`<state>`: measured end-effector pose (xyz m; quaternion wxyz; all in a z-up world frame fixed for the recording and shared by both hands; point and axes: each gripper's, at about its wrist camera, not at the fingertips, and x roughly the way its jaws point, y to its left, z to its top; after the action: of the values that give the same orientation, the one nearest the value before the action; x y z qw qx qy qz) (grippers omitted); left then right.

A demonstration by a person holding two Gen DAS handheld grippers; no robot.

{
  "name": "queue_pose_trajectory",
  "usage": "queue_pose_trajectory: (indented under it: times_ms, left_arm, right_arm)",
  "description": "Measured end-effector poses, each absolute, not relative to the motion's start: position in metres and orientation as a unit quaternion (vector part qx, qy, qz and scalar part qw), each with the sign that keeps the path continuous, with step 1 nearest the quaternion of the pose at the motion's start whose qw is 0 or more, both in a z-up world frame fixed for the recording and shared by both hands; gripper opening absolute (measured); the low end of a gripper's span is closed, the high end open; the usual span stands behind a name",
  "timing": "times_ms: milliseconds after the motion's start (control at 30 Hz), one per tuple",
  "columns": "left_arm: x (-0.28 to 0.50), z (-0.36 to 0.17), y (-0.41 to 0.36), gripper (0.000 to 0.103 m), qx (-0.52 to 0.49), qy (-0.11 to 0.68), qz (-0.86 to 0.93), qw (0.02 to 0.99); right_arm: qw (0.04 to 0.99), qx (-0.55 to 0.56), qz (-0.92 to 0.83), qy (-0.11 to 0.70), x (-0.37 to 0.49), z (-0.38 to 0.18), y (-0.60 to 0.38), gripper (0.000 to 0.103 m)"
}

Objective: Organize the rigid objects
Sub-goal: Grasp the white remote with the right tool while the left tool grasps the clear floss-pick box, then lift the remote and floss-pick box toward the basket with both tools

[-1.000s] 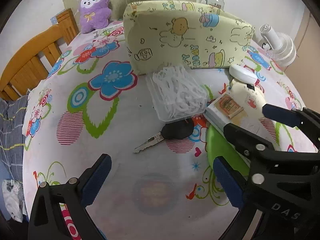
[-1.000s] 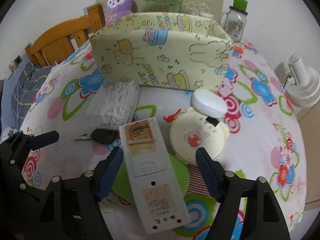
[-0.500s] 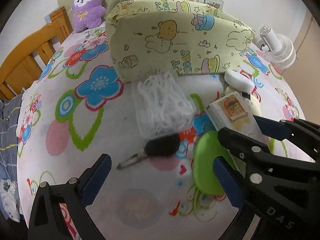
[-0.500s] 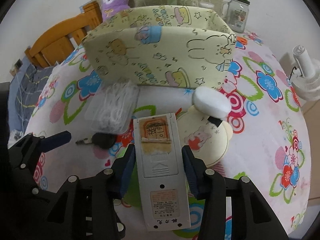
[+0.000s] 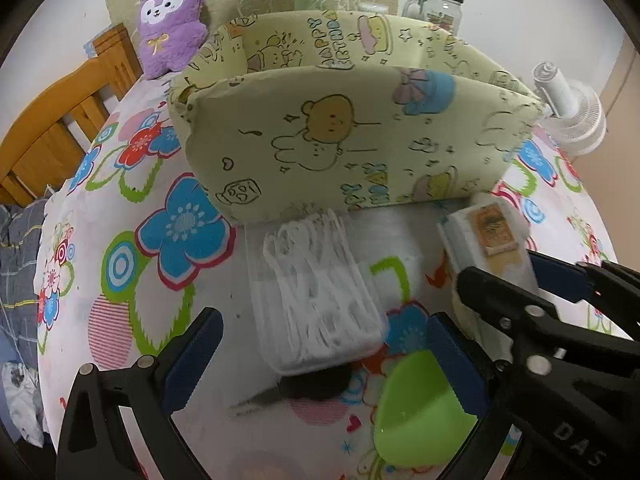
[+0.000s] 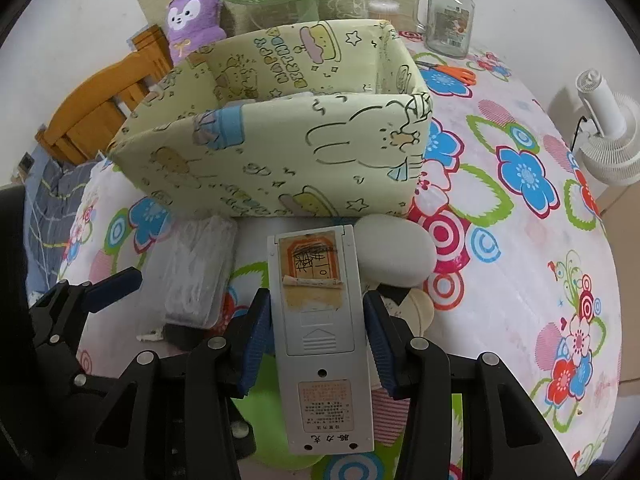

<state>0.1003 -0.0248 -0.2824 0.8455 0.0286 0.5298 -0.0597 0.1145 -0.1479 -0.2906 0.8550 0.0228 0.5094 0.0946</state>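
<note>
1. The right gripper (image 6: 316,340) is clamped on the grey rectangular plastic remote control (image 6: 316,312), its blue pads pressed against the two long edges; the remote lies back-side up, its far end pointing at the pale-yellow cartoon-print fabric storage box (image 6: 280,152) straight ahead of the tongs.
2. The left gripper (image 5: 320,360) stands with its jaws apart and nothing between them; the clear plastic case of white floss picks (image 5: 320,288) lies just ahead, the black-headed key (image 5: 308,386) nearer, between the tips.
3. To do the step well, judged from the task, the remote probably wants lifting level above the box's near wall before release, so that its overhanging end does not catch the rim.
4. The right wrist view alone shows the box's open interior, the white oval case (image 6: 394,250) right of the remote, and orange-handled scissors (image 6: 452,70) beyond.
5. The left wrist view alone shows the green plastic dish (image 5: 424,412) plainly, beneath the right gripper.
</note>
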Motion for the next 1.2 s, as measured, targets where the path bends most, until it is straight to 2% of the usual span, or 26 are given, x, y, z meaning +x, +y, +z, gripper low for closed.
queue_pose_trajectory:
  times_ms: [267,433,533,700,1200]
  left_arm:
    - [0.121,-0.287,-0.023,0.096,0.026,0.537,-0.047,0.842]
    - [0.130,-0.289,-0.028,0.082,0.047,0.543,-0.036,0.838]
    - [0.133,-0.290,-0.025,0.066,0.039,0.549,-0.035,0.834]
    - [0.134,-0.289,-0.023,0.062,0.041,0.553,-0.026,0.832]
    - [0.098,-0.254,-0.031,0.061,0.043,0.532,-0.018,0.845]
  right_arm:
    - [0.854,0.033,0.087,0.512,0.126,-0.290,-0.153,0.049]
    - [0.849,0.045,0.080,0.521,0.131,-0.293,-0.156,0.049]
    - [0.847,0.047,0.077,0.523,0.134,-0.293,-0.157,0.049]
    - [0.849,0.042,0.077,0.520,0.131,-0.291,-0.156,0.049]
    - [0.855,0.052,0.089,0.507,0.106,-0.272,-0.157,0.049]
